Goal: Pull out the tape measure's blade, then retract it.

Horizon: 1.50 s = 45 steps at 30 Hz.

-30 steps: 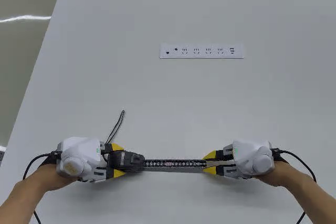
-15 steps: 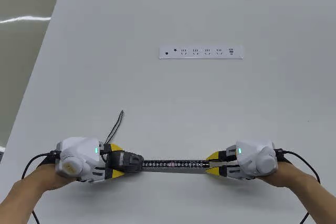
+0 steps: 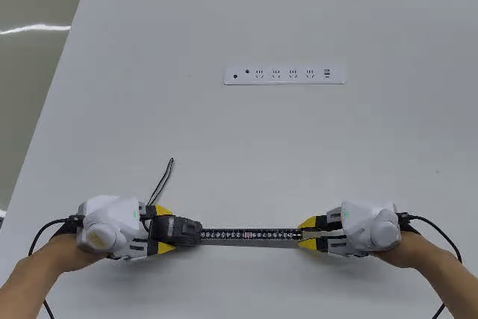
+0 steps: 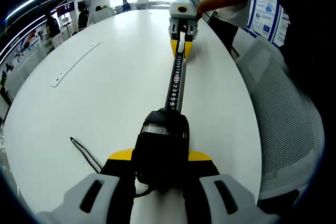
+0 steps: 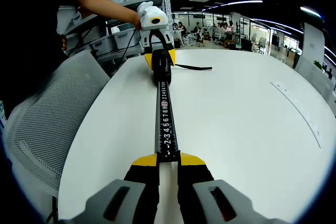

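Blade (image 3: 250, 234) is held taut along the near edge of the desk (image 3: 261, 147). The tape measure case (image 3: 183, 230) is clamped in the left gripper (image 3: 167, 229) jaws, and the blade's end in the right gripper (image 3: 305, 234) jaws. If either grip is loosened, whip-back is risked.

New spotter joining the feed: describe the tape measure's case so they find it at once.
On the white workbench, look along the near edge, below the power strip. The tape measure case is the black block in the left gripper; the numbered blade runs from it to the right gripper.
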Available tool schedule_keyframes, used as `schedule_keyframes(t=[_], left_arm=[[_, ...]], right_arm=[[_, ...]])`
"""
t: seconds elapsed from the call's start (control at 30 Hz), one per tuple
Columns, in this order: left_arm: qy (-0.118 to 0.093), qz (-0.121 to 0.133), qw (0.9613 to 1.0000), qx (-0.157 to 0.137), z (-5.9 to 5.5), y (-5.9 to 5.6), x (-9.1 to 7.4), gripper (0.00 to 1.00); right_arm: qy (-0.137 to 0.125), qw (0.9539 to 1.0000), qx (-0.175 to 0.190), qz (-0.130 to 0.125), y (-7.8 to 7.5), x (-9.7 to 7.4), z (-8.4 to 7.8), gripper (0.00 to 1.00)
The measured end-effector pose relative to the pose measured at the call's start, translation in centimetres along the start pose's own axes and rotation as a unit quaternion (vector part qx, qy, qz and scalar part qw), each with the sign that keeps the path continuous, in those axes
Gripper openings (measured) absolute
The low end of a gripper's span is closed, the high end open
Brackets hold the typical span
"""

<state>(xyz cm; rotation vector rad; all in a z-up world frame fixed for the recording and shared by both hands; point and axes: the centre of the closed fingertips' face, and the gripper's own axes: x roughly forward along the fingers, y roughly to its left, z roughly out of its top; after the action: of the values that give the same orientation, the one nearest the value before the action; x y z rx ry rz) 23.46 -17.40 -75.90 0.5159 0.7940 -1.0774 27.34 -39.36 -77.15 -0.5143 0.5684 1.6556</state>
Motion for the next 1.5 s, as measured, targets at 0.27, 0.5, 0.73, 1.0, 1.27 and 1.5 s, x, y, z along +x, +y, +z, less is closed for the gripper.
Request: schedule_keyframes(t=[0.27,0.5,0.73,1.0,1.27,1.5], left_arm=[[0.001,0.0,1.0,-0.001,0.0,0.1,0.1,0.3],[0.003,0.0,1.0,0.0,0.0,0.0,0.1,0.3],[0.004,-0.001,1.0,0.0,0.0,0.0,0.1,0.3],[0.006,-0.002,1.0,0.001,-0.1,0.0,0.1,0.3],[0.008,-0.002,1.0,0.0,0.0,0.0,0.2,0.31],[0.009,-0.002,1.0,0.001,0.0,0.0,0.2,0.31]], right_arm=[[0.002,1.0,0.001,-0.002,-0.1,-0.3,-0.4,0.1],[0.004,1.0,0.003,-0.003,-0.1,-0.8,-0.8,0.1],[0.008,0.9999,0.005,-0.005,-0.2,-1.2,-1.4,0.1],[0.011,0.9999,0.008,-0.008,-0.3,-1.8,-1.9,0.1],[0.015,0.9998,0.011,-0.011,-0.4,-2.5,-2.6,0.1],[0.017,0.9997,0.014,-0.012,-0.3,-2.8,-2.8,0.1]])
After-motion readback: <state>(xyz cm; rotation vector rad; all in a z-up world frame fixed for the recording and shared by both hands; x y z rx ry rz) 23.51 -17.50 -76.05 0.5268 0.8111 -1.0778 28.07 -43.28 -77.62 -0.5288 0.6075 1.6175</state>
